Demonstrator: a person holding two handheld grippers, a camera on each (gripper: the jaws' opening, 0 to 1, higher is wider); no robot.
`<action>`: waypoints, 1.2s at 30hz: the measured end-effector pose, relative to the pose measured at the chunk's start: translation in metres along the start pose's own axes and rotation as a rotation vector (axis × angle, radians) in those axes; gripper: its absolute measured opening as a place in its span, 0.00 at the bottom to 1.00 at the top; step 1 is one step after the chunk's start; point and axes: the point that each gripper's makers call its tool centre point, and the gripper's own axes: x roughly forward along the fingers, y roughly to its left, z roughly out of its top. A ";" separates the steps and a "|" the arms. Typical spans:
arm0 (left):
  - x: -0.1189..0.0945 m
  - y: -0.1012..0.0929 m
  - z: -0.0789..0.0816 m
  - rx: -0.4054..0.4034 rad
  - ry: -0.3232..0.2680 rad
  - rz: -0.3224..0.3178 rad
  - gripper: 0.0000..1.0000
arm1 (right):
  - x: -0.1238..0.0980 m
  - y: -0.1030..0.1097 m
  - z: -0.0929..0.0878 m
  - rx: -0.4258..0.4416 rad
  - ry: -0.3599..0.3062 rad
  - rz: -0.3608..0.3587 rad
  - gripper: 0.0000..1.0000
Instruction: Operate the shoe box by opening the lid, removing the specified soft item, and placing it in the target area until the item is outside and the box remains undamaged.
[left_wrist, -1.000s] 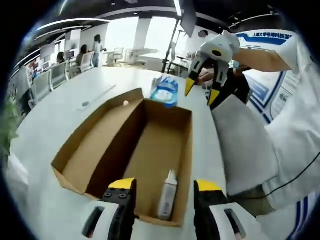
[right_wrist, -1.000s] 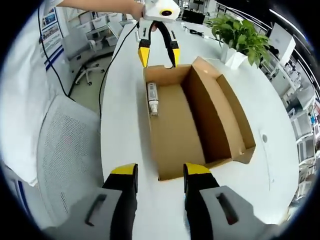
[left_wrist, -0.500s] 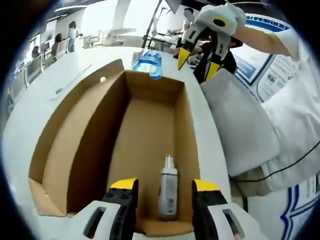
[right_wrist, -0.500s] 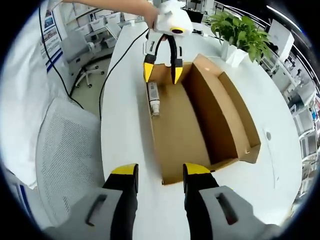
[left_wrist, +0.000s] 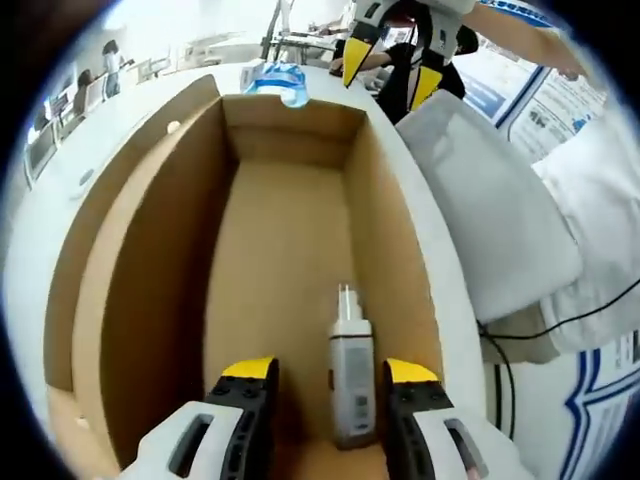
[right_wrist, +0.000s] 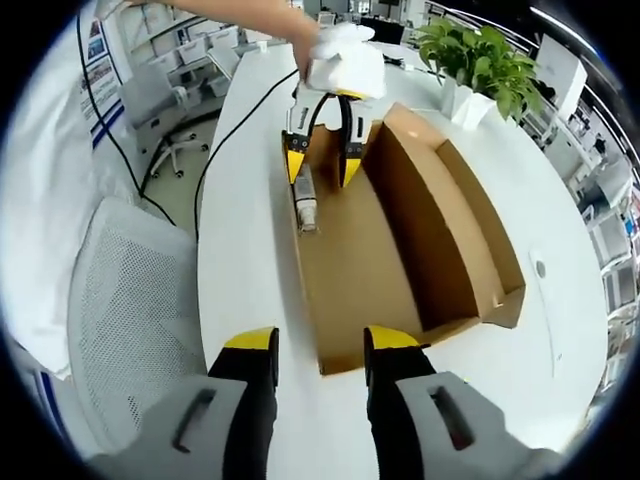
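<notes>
An open cardboard shoe box (left_wrist: 150, 260) lies on the white table (right_wrist: 245, 240), its lid (right_wrist: 455, 210) folded flat to one side. A small white spray bottle (left_wrist: 352, 372) lies on the box floor along one long wall. My left gripper (left_wrist: 328, 372) is open and lowered into the box, its yellow-tipped jaws standing on either side of the bottle without touching it. In the right gripper view the left gripper (right_wrist: 320, 165) hangs over the bottle (right_wrist: 305, 195) at the far end of the box (right_wrist: 365, 275). My right gripper (right_wrist: 320, 342) is open above the near box end, nothing between its jaws.
A blue-and-white packet (left_wrist: 275, 80) lies on the table beyond the box. A mesh office chair (right_wrist: 130, 300) stands close to the table edge. A potted plant (right_wrist: 480, 60) stands at the far end. The right gripper (left_wrist: 390, 72) hovers past the far box wall.
My left gripper has dropped into the box and closed in on the bottle, which now lies between its jaws. The right gripper has stayed over the other end.
</notes>
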 end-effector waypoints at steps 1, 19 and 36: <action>0.000 0.001 -0.001 0.004 0.002 0.004 0.40 | 0.000 -0.001 0.000 0.000 -0.001 0.000 0.31; 0.019 0.006 -0.015 0.055 0.071 0.070 0.31 | 0.004 -0.002 0.002 -0.012 -0.001 0.010 0.30; 0.024 0.009 -0.017 0.095 0.083 0.106 0.22 | 0.005 -0.002 0.000 -0.018 -0.001 0.007 0.28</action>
